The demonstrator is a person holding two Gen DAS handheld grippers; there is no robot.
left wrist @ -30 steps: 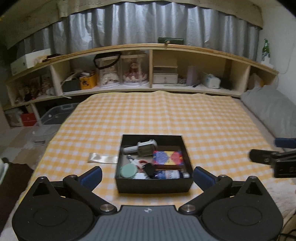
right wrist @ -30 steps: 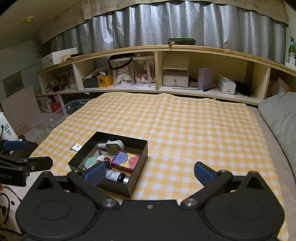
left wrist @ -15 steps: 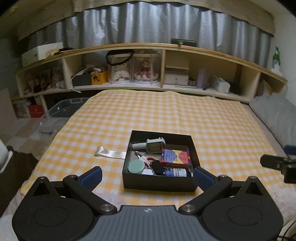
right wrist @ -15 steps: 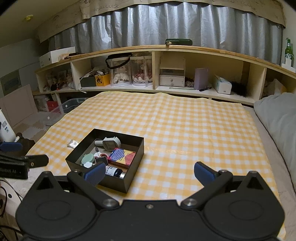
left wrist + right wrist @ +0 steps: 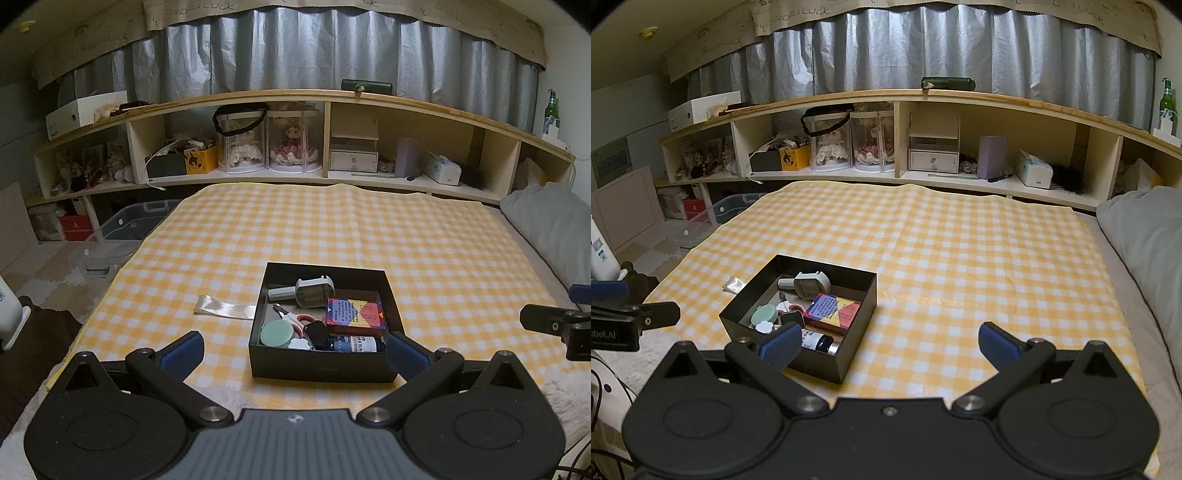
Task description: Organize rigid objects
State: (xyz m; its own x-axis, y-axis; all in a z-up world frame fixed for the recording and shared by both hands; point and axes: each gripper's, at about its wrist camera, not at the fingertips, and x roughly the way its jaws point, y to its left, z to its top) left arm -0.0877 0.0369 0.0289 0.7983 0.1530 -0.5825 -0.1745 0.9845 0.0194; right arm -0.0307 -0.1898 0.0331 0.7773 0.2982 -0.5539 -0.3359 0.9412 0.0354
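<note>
A black open box (image 5: pixel 321 369) stands on the yellow checked cloth (image 5: pixel 332 229); it also shows in the right wrist view (image 5: pixel 857 314). Inside lie a grey handled tool (image 5: pixel 312 291), a colourful card box (image 5: pixel 356 314), scissors (image 5: pixel 299 319), a green round tin (image 5: pixel 276 332) and a dark bottle (image 5: pixel 356 344). My left gripper (image 5: pixel 293 352) is open and empty, just short of the box's near wall. My right gripper (image 5: pixel 889 345) is open and empty, to the right of the box. A clear wrapper (image 5: pixel 223 306) lies left of the box.
A long wooden shelf (image 5: pixel 332 99) with boxes and doll cases runs behind the cloth. A grey pillow (image 5: pixel 554 221) lies at the right. A clear plastic bin (image 5: pixel 122 229) sits on the floor at the left. White fleece (image 5: pixel 569 402) borders the cloth's near edge.
Both grippers have pulled back and risen a little, so the box looks smaller and farther. Both stay open and empty.
</note>
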